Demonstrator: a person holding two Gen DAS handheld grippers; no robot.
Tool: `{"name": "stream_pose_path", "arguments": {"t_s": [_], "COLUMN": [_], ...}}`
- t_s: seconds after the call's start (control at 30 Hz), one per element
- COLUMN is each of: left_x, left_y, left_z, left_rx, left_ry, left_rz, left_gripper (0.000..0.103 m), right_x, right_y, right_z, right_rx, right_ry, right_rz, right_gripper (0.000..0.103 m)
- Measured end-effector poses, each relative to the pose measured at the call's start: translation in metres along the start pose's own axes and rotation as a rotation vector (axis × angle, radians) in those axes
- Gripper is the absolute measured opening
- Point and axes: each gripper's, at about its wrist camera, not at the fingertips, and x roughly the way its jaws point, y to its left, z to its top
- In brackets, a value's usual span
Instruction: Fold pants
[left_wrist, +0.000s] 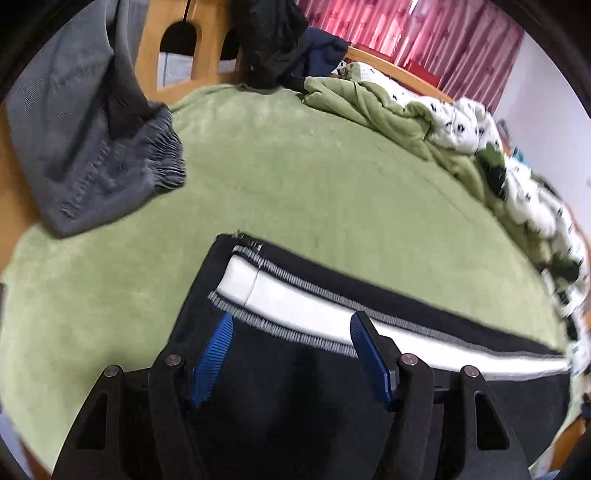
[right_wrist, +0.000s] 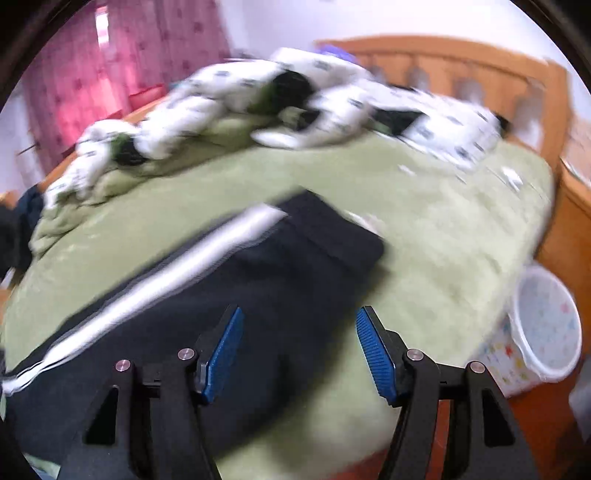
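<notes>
We have the black track pants (left_wrist: 295, 387) lying flat on the green bed (left_wrist: 295, 192), apparently leg over leg; cross-folds remain. Our left gripper (left_wrist: 291, 325) and right gripper (right_wrist: 299, 321) hover open above them, holding nothing.

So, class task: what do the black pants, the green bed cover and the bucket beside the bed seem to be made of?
Black pants: likely soft knit jersey, matte, with a white side stripe edged in grey ribbing. Green bed cover: probably fleece or plush, going by its fuzzy, napped surface. Bucket: seemingly plastic, smooth and white with coloured star prints, though blurred.
</notes>
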Motion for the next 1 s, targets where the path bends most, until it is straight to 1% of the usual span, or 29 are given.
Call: {"name": "stream_pose_path", "arguments": {"t_s": [0.07, 0.13, 0.2, 0.23, 0.27, 0.37, 0.43, 0.5, 0.6, 0.67, 0.7, 0.73, 0.77, 0.8, 0.83, 0.87, 0.9, 1.0], "left_x": [0.009, 0.017, 0.023, 0.025, 0.026, 0.030, 0.032, 0.034, 0.041, 0.049, 0.053, 0.056, 0.057, 0.057, 0.057, 0.056, 0.054, 0.042], "left_y": [0.005, 0.007, 0.009, 0.011, 0.012, 0.017, 0.018, 0.022, 0.027, 0.028, 0.028, 0.027, 0.026, 0.026, 0.027, 0.028, 0.030, 0.031], "left_z": [0.009, 0.016, 0.022, 0.024, 0.027, 0.031, 0.031, 0.032, 0.033, 0.036, 0.036, 0.036, 0.036, 0.035, 0.035, 0.035, 0.035, 0.035], "left_rx": [-0.024, -0.035, -0.034, -0.035, -0.033, -0.023, 0.001, 0.002, -0.031, -0.044, -0.042, -0.035, -0.026, -0.017, -0.015, -0.016, -0.016, -0.002], "left_ry": [0.000, 0.003, 0.001, -0.003, -0.004, -0.001, -0.002, -0.013, -0.013, 0.000, 0.004, -0.001, -0.008, -0.014, -0.015, -0.016, -0.019, -0.049], "left_rz": [0.002, 0.015, 0.019, 0.026, 0.031, 0.020, 0.013, 0.014, -0.023, -0.047, -0.036, -0.015, 0.004, 0.020, 0.030, 0.025, 0.013, -0.016], "left_gripper": [0.064, 0.064, 0.064, 0.064, 0.064, 0.063, 0.063, 0.063, 0.062, 0.054, 0.053, 0.046, 0.039, 0.036, 0.029, 0.026, 0.024, 0.021], "right_x": [-0.002, 0.009, 0.024, 0.036, 0.046, 0.076, 0.088, 0.095, 0.103, 0.109, 0.112, 0.115, 0.118, 0.121, 0.123, 0.123, 0.120, 0.108], "right_y": [0.046, 0.097, 0.147, 0.177, 0.202, 0.273, 0.309, 0.333, 0.356, 0.363, 0.366, 0.367, 0.368, 0.368, 0.369, 0.370, 0.370, 0.367], "right_z": [0.009, 0.018, 0.020, 0.019, 0.016, 0.001, -0.009, -0.019, -0.034, -0.041, -0.044, -0.049, -0.052, -0.054, -0.055, -0.056, -0.056, -0.053], "right_rx": [-0.077, -0.157, -0.241, -0.304, -0.360, -0.527, -0.606, -0.674, -0.762, -0.811, -0.836, -0.863, -0.885, -0.898, -0.904, -0.908, -0.912, -0.893], "right_ry": [-0.014, 0.000, 0.044, 0.075, 0.100, 0.168, 0.207, 0.245, 0.304, 0.340, 0.351, 0.357, 0.363, 0.371, 0.380, 0.366, 0.338, 0.263], "right_rz": [0.072, 0.162, 0.274, 0.332, 0.372, 0.434, 0.487, 0.526, 0.549, 0.560, 0.542, 0.514, 0.492, 0.480, 0.472, 0.452, 0.446, 0.454], "right_gripper": [0.064, 0.064, 0.064, 0.064, 0.064, 0.064, 0.064, 0.064, 0.064, 0.064, 0.061, 0.057, 0.042, 0.025, 0.017, 0.010, 0.005, 0.004]}}
